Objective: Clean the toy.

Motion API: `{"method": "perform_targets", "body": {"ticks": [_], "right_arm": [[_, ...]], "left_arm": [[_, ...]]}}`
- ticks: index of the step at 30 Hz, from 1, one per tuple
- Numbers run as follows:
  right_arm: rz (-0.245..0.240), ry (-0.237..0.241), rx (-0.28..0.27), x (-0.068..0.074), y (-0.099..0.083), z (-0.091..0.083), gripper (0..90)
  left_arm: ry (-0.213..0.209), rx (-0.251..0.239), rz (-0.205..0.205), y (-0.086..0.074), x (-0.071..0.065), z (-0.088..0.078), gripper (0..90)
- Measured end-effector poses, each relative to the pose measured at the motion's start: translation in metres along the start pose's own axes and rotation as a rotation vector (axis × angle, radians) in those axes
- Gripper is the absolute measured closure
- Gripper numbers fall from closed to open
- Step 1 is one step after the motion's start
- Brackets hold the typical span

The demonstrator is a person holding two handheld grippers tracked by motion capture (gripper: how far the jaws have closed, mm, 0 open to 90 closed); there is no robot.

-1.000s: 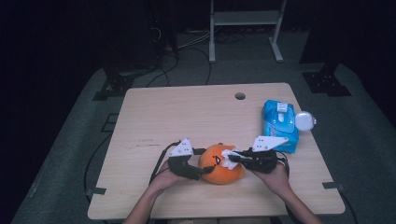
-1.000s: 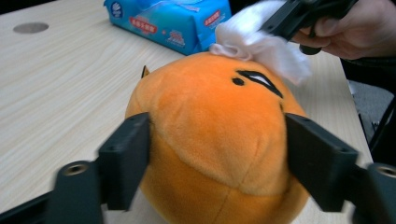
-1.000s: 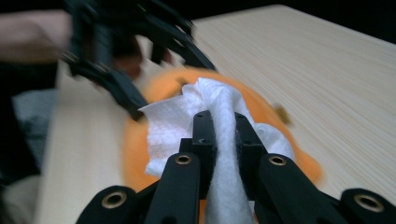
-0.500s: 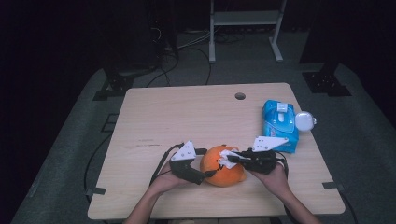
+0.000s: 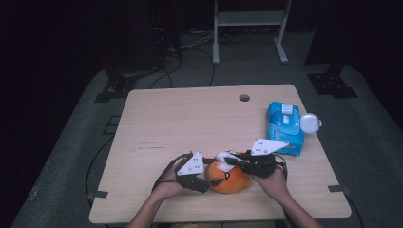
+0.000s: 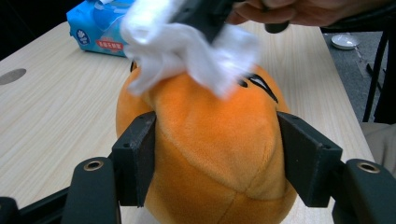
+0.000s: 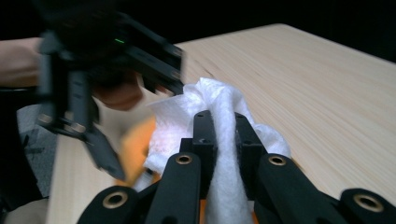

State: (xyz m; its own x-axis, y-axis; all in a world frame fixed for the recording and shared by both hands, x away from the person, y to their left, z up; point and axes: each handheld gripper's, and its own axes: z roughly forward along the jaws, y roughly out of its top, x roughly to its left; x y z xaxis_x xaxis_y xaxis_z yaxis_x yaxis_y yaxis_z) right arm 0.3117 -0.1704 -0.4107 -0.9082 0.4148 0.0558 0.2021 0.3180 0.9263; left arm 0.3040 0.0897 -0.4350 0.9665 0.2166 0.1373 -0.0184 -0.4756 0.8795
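One wooden table (image 5: 190, 123) carries everything here, with one round hole (image 5: 244, 98) near its far edge. On the right side lies one blue pack of wipes (image 5: 285, 129), and one small white round lid (image 5: 310, 122) sits just beside it, at the table's right rim.

Near the front edge sits one orange plush toy (image 5: 230, 176), round and soft, with black stitched marks on its face; the two grippers flank it.

The left gripper (image 6: 215, 158) reaches in from the toy's left. Its jaws have just been closing, and in the left gripper view the two black pads press against the toy's sides, one on each flank, so it grips the plush at a middling width. In the high view the left gripper (image 5: 202, 178) lies low on the table against the toy, with the person's left hand (image 5: 167, 189) behind it.

The right gripper (image 7: 223, 140) has its jaws drawn narrow, pinching one crumpled white wipe (image 7: 219, 112) between them. The wipe (image 6: 187, 51) rests on top of the toy's head, touching the orange fabric. In the high view the right gripper (image 5: 235, 160) comes over the toy from the right, held by the person's right hand (image 5: 273, 178).
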Motion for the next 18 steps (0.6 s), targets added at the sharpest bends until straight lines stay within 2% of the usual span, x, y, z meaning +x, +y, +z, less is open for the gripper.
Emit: {"method": "perform_targets", "body": {"ticks": [2, 3, 5, 7, 8, 11, 14, 16, 18], "right_arm": [[0.039, -0.009, 0.015, -0.01, -0.007, -0.004, 82.0], [0.054, -0.007, 0.021, -0.012, -0.011, -0.005, 82.0], [0.057, -0.009, 0.027, -0.01, -0.014, -0.007, 82.0], [0.042, -0.003, 0.028, -0.003, -0.014, -0.008, 82.0], [0.037, 0.0, 0.029, -0.001, -0.013, -0.008, 81.9], [0.015, 0.024, 0.018, 0.008, -0.008, -0.005, 81.9], [-0.005, 0.039, 0.011, 0.013, 0.0, 0.0, 82.0], [-0.016, 0.029, 0.005, 0.012, 0.004, 0.001, 82.1], [-0.003, 0.016, 0.005, 0.007, 0.004, -0.001, 82.2]], "left_arm": [[0.01, -0.001, -0.038, -0.001, 0.003, 0.001, 30.6], [0.015, 0.003, -0.056, 0.0, 0.004, 0.001, 24.5], [0.021, -0.004, -0.119, 0.002, 0.007, 0.002, 15.7], [0.009, -0.004, -0.14, 0.001, 0.006, 0.004, 13.7], [0.007, -0.001, -0.134, 0.001, 0.005, 0.004, 16.6], [0.011, 0.003, -0.081, 0.002, 0.001, 0.002, 27.3], [0.018, 0.007, 0.007, 0.006, -0.007, 0.003, 31.3], [0.018, 0.012, 0.056, 0.008, -0.011, 0.003, 32.3], [0.021, 0.017, 0.066, 0.009, -0.012, 0.004, 32.2]]}}
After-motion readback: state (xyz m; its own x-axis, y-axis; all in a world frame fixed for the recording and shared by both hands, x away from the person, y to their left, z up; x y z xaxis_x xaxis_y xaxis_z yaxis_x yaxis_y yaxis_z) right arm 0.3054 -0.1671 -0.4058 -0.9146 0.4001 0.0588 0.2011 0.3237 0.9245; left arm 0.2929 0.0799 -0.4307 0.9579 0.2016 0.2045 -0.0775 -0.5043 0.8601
